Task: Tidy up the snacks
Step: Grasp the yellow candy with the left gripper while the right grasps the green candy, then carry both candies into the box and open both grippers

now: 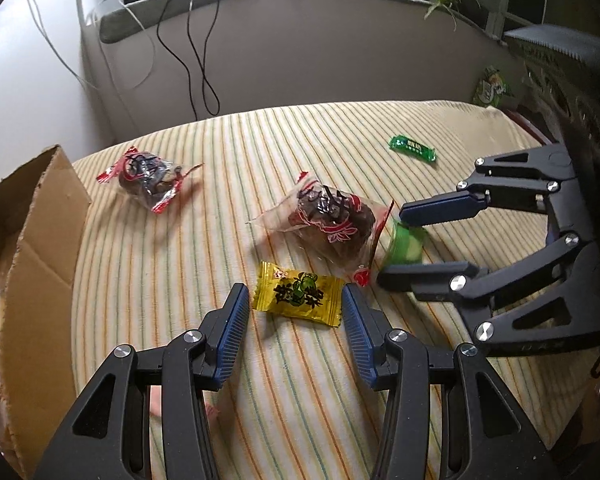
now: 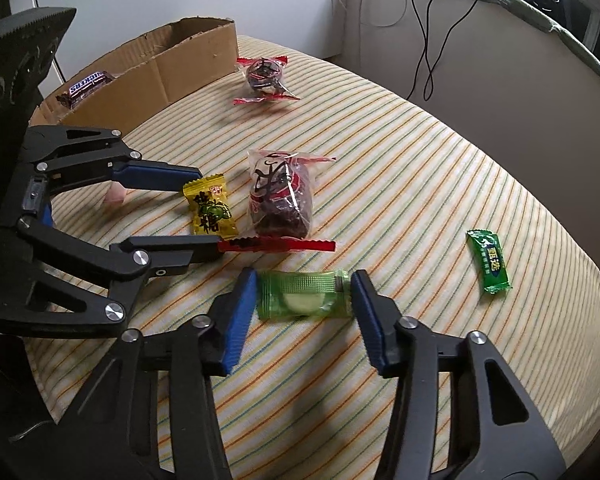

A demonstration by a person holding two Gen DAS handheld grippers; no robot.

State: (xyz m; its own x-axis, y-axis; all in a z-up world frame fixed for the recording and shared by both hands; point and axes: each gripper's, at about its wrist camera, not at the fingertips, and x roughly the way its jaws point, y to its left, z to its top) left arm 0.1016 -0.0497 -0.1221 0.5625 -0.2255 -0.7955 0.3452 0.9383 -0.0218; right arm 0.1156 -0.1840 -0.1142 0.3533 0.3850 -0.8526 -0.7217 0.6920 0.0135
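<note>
Striped cloth-covered desk point(image 2: 420, 168) is filling most of both views. Cardboard box point(image 2: 172, 64) is sitting at the upper left of the right wrist view, at the desk edge, with a Snickers bar point(image 2: 88, 86) lying inside.

Left gripper point(image 1: 296, 300) is hanging at bottom center of the left wrist view, jaws apart, straddling the yellow candy point(image 1: 298, 294); pads are not touching the wrapper, which is lying flat on the desk.

Right gripper point(image 2: 304, 292) is sitting at bottom center of its own view, jaws closing in on the light green clear-wrapped snack point(image 2: 304, 294); pads are at both wrapper ends, and the snack looks pinched between them. In the left wrist view the same snack is blurred, center right.

Big date pack point(image 2: 280, 196), clear with red print, is lying mid-frame, just beside the yellow candy, its red crimped edge touching the left gripper's lower finger. Second date pack point(image 2: 266, 76) is lying near the box, upper center. Small dark green candy point(image 2: 490, 262) is lying alone at right, well apart from the rest.
</note>
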